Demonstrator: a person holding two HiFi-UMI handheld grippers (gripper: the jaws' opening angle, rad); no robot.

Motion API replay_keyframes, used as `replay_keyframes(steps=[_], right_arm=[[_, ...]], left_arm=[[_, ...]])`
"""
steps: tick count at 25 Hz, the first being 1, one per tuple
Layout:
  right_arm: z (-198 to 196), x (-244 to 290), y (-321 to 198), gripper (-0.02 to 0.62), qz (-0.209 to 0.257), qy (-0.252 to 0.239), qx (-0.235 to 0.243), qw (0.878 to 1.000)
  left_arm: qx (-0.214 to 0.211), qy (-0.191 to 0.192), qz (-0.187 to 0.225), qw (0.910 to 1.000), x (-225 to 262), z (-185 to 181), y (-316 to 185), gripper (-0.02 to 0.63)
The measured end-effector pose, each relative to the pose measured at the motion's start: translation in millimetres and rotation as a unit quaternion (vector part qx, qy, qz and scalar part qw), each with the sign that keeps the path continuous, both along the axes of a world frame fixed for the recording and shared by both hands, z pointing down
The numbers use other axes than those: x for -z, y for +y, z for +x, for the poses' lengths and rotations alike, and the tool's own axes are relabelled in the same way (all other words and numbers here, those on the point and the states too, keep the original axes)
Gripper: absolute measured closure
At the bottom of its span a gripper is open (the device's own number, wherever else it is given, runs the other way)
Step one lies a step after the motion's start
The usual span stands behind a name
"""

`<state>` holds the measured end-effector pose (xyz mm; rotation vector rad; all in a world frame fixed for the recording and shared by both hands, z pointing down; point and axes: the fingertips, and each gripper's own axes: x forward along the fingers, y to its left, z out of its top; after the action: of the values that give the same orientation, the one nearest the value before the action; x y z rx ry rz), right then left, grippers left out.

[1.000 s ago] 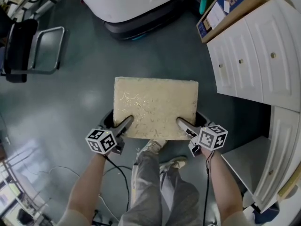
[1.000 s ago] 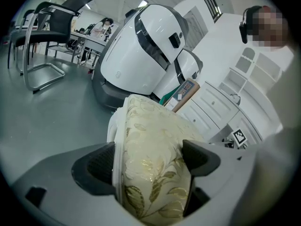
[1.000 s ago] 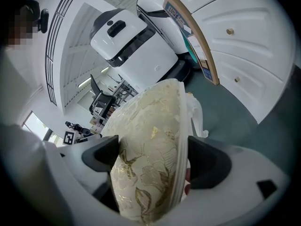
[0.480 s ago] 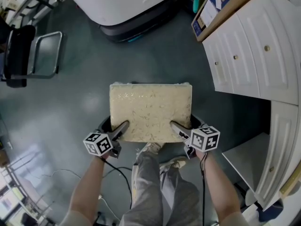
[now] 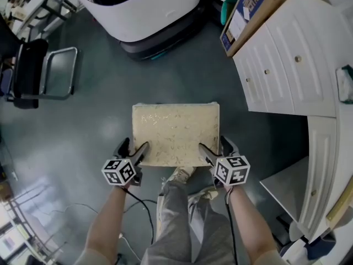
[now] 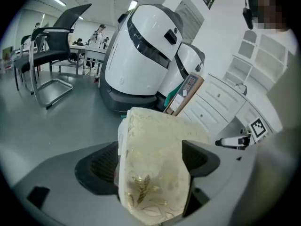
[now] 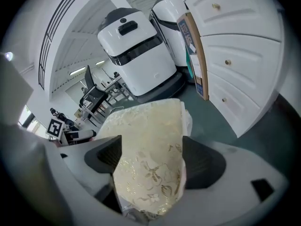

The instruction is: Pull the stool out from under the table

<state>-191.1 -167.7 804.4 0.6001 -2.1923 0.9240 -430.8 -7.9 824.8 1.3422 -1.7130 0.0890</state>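
Jaws of left gripper [image 5: 134,153] and right gripper [image 5: 214,152] clamp the cushioned stool [image 5: 175,130] at its near edge, on open floor [image 5: 94,106]; pull judged nearly complete, release next

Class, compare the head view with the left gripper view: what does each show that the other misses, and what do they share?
Head view only: the stool as a whole rectangle, the left gripper and right gripper clamping its near corners, the person's legs. Left gripper view only: the stool's patterned edge between its pads, distant desks. Shared: black chair, white machine, cardboard box, white drawers.
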Motion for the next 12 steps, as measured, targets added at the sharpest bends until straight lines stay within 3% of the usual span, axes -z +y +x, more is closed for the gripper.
replay_keyframes(steps=[2,3,6,8,12], right_arm=[[-3,28,-6,0.294,0.031,-0.013,-0.008,0.999],[-4,43,-10,0.327,0.047,-0.019,-0.012,0.999],[-7,91,-16,0.376,0.082,-0.037,-0.019,0.996],[-7,125,-21,0.397,0.108,-0.047,-0.021,0.993],[-3,202,-30,0.505,0.173,-0.065,-0.028,0.982]], left_arm=[[0.008,-0.003,0.012,0.9999,20,-5,-7,0.171],[0.007,-0.008,0.018,0.9998,31,-6,-12,0.187],[-0.009,-0.029,0.039,0.9988,70,-3,-29,0.290],[-0.026,-0.035,0.057,0.9974,99,5,-41,0.323],[-0.066,-0.062,0.079,0.9928,158,25,-65,0.398]])
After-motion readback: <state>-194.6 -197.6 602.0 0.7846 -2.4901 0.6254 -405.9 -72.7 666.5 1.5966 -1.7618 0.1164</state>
